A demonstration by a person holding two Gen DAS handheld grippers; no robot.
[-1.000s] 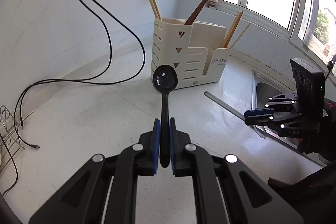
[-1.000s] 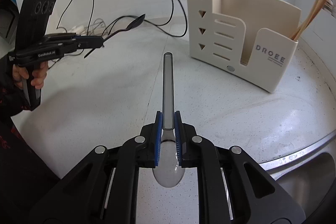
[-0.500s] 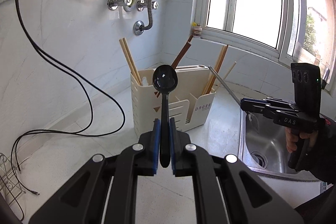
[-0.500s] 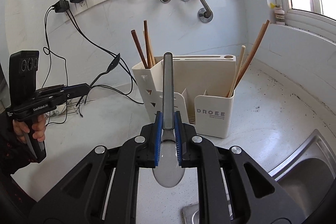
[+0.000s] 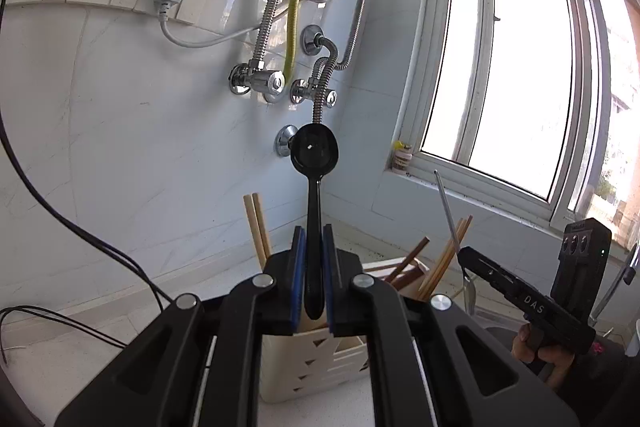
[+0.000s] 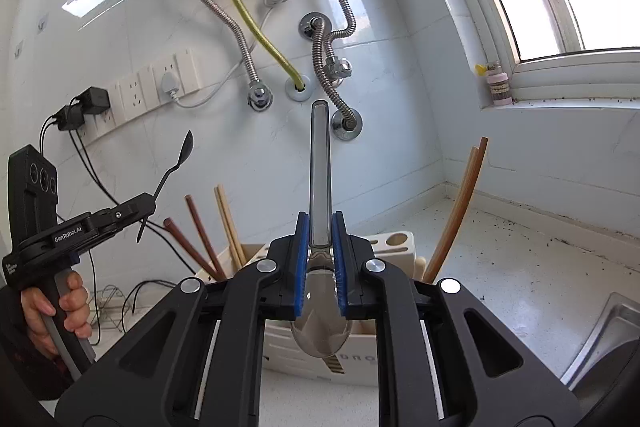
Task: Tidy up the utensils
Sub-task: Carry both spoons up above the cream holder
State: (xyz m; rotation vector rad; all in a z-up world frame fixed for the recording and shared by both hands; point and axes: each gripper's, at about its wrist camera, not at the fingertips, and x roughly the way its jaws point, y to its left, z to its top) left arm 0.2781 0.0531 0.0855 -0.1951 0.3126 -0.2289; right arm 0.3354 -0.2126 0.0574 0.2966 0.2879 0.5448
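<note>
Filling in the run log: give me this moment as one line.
left tongs: shut on black spoon | right tongs: shut on clear spoon | both above cream holder | neither spoon in yet

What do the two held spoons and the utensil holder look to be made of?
Black spoon: glossy, probably plastic, going by its small sharp highlight.
Clear spoon: see-through grey, likely plastic.
Utensil holder: matte cream, apparently moulded plastic with cut-out slots.

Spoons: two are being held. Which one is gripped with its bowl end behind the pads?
The clear grey spoon in the right gripper: its handle points forward. The black spoon in the left gripper leads bowl-first.
</note>
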